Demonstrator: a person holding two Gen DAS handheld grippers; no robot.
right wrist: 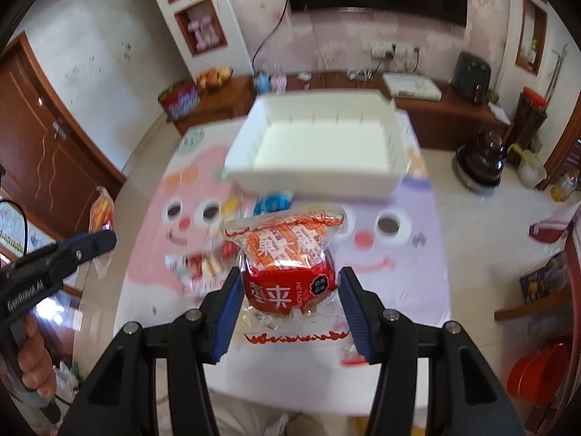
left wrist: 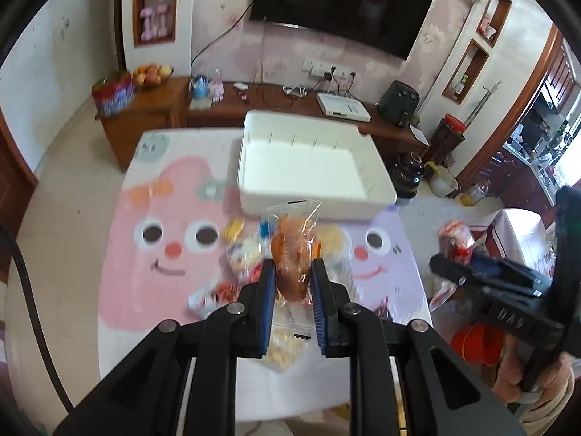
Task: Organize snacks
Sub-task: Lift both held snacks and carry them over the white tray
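In the left wrist view my left gripper (left wrist: 293, 267) is shut on a clear packet of orange snack (left wrist: 292, 247), held above the table. More loose snack packets (left wrist: 239, 254) lie blurred on the cartoon tablecloth (left wrist: 152, 290) below. A white bin (left wrist: 316, 205) stands empty just beyond them. In the right wrist view my right gripper (right wrist: 290, 272) is shut on a puffy red and orange packet (right wrist: 287, 250), its blue pads pressing both sides. The same white bin (right wrist: 312, 183) sits ahead of it. Each gripper shows from the side in the other's view, the right gripper (left wrist: 437, 263) and the left gripper (right wrist: 109, 238).
A wooden TV cabinet (left wrist: 254, 105) runs along the far wall with a fruit bowl (left wrist: 152, 74), a colourful box (left wrist: 114, 94) and an air fryer (left wrist: 399, 101). A red bucket (right wrist: 537, 374) stands on the floor at the right. Pots (right wrist: 483, 163) sit on the floor past the table.
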